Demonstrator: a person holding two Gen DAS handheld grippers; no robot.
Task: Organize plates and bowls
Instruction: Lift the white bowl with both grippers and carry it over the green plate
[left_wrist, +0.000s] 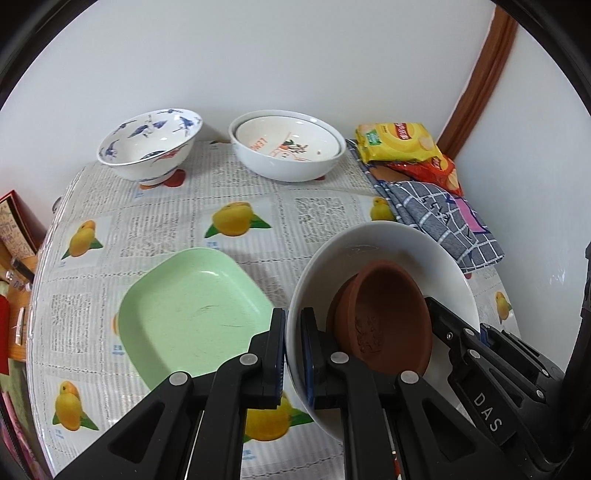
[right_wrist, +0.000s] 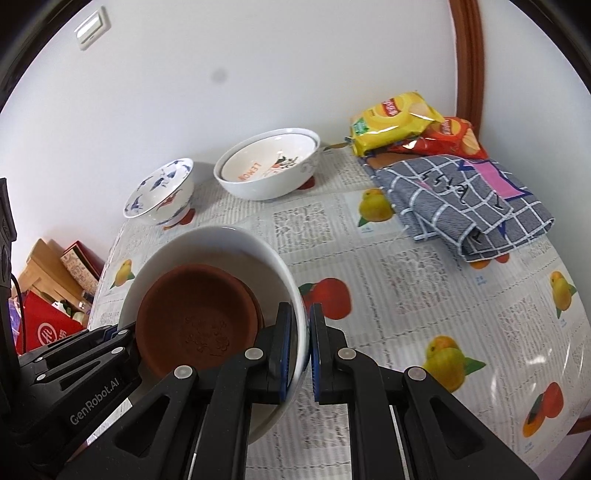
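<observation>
A white bowl (left_wrist: 388, 243) holds brown clay dishes (left_wrist: 388, 314) and hangs above the table. My left gripper (left_wrist: 293, 354) is shut on its left rim. My right gripper (right_wrist: 301, 350) is shut on its right rim (right_wrist: 288, 273); the clay dishes (right_wrist: 192, 317) show there too. A light green square plate (left_wrist: 192, 310) lies on the table left of the bowl. A blue-patterned bowl (left_wrist: 147, 147) and a white bowl with a lemon-print bowl nested inside (left_wrist: 288, 147) stand at the back.
A folded grey checked cloth (right_wrist: 465, 206) lies at the right, with yellow and red crisp bags (right_wrist: 406, 122) behind it by the wall. The table's left edge (left_wrist: 44, 258) drops off to boxes beside it. A fruit-print cloth covers the table.
</observation>
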